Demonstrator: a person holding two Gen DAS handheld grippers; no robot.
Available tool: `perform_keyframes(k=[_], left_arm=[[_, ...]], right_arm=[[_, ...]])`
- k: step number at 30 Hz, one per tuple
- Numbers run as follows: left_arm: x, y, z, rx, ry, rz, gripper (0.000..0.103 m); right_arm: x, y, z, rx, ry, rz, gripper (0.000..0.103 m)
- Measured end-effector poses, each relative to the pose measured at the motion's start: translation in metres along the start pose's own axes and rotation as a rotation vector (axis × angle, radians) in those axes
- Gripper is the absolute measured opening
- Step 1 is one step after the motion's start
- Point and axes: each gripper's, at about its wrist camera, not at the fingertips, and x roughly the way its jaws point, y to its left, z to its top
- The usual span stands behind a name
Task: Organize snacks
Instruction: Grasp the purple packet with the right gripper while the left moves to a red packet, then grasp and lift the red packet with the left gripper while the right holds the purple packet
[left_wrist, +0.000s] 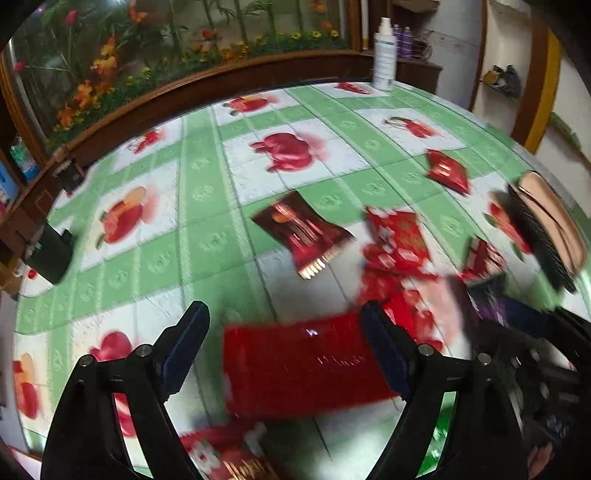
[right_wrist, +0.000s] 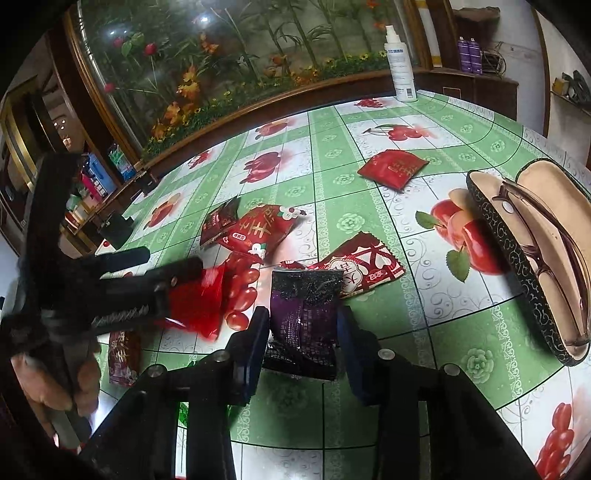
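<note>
Left gripper (left_wrist: 284, 354): jaws spread wide over a glossy plain red foil packet (left_wrist: 303, 365); whether the packet is touched or gripped cannot be told, the left view being blurred.
Table centre: a heap of red printed snack packets (right_wrist: 255, 230) is seen on the green fruit-patterned tablecloth (right_wrist: 458, 376); a dark brown sachet (left_wrist: 299, 230) lies just beside it.
Right gripper (right_wrist: 301, 345): closed against both sides of a dark purple foil packet (right_wrist: 303, 317).
Far right: an open patterned glasses case (right_wrist: 535, 254) is left at the table edge, and one red square packet (right_wrist: 391, 168) lies well apart.
Step in hand: packets are judged as being collected one per gripper.
Next move: the purple packet should be lifted and carried to the heap.
</note>
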Motion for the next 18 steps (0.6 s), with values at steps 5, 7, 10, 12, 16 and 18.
perform_keyframes(k=[5, 7, 10, 12, 16, 18], left_arm=[[-0.019, -0.002, -0.035, -0.038, 0.034, -0.141, 0.085], [-0.028, -0.004, -0.051, -0.032, 0.038, -0.165, 0.085], [-0.045, -0.015, -0.085, 0.080, 0.038, -0.093, 0.086], [-0.058, -0.015, -0.101, 0.094, 0.042, -0.099, 0.086], [-0.081, -0.019, -0.107, 0.091, -0.001, -0.065, 0.086], [-0.081, -0.017, -0.093, 0.028, -0.007, -0.057, 0.086]], right_arm=[[-0.001, -0.002, 0.000, 0.000, 0.001, 0.008, 0.039], [-0.001, -0.002, 0.000, -0.001, 0.002, 0.009, 0.039], [-0.002, -0.001, -0.001, -0.009, 0.004, 0.010, 0.039], [-0.003, 0.000, -0.002, -0.013, 0.006, 0.009, 0.039], [-0.004, 0.003, -0.002, -0.011, 0.008, 0.011, 0.039], [-0.005, 0.002, -0.002, -0.001, 0.004, 0.012, 0.039]])
